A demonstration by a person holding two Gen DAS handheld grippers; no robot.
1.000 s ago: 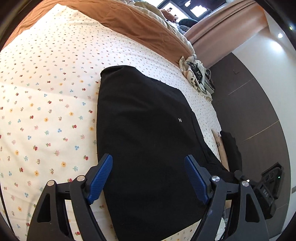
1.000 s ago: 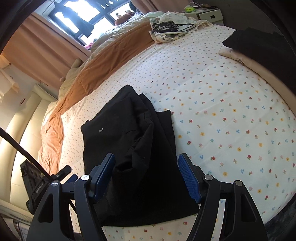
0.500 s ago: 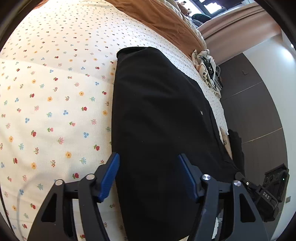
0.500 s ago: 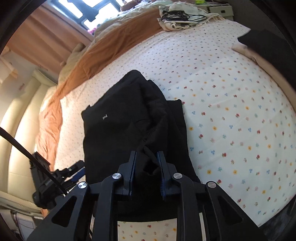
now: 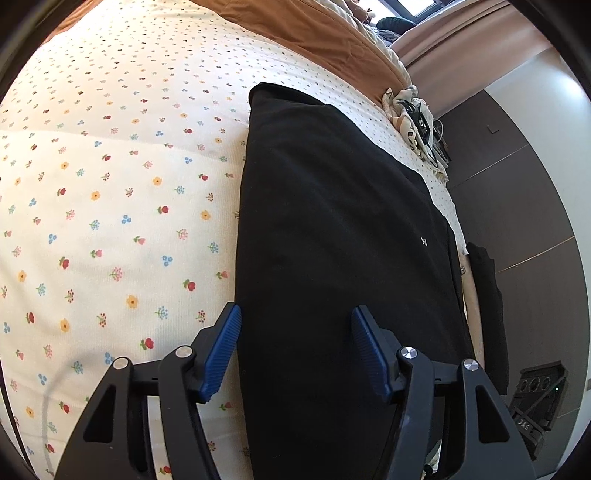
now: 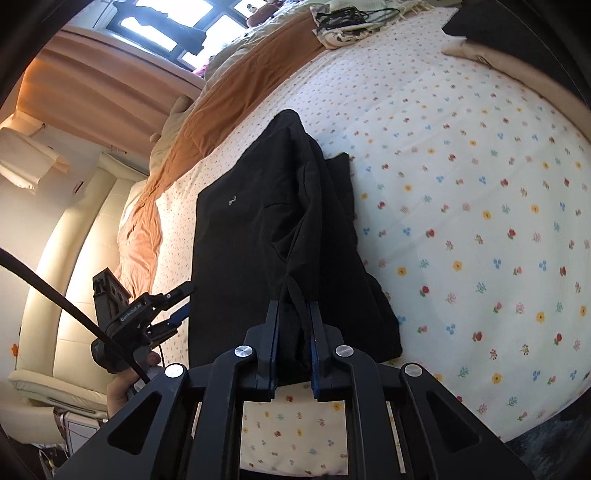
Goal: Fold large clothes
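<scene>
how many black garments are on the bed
2. One black garment lies spread near the bed's edge, its hem pinched in the right gripper. A second dark garment sits at the far corner; others may be hidden.

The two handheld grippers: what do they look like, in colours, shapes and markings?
Each gripper, left and right, has a black plastic frame with triangular cut-outs, silver round bolt heads at the joints, and two fingers with ribbed blue pads. In the right wrist view, the left gripper's black body carries small white lettering, and a black cable runs past it.
</scene>
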